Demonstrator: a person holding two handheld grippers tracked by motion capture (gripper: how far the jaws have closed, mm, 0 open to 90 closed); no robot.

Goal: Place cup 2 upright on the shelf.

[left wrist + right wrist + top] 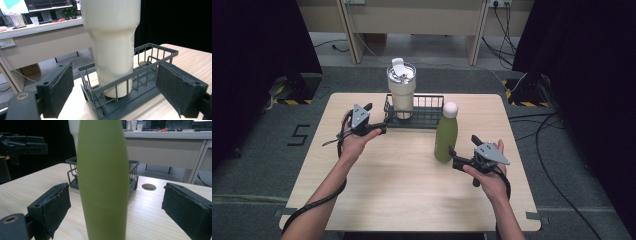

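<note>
A cream tumbler [401,92] with a lid stands upright in the left end of a dark wire basket [424,117] at the back of the wooden table [412,190]. My left gripper [379,127] sits at the basket's left end, open. In the left gripper view the basket [155,47] and tumbler [112,37] lie ahead, between the spread pads [61,87], which touch nothing. A green bottle [446,135] with a white cap stands in front of the basket's right end. My right gripper [462,150] is open just right of it. In the right gripper view the bottle [102,182] stands between the pads [53,205] untouched.
The basket's right half holds nothing. A round hole [149,186] is cut in the tabletop behind the bottle. Desks [412,20] and floor cables [552,125] lie beyond the table, with black curtains at both sides. Bare wood stretches across the table's front half.
</note>
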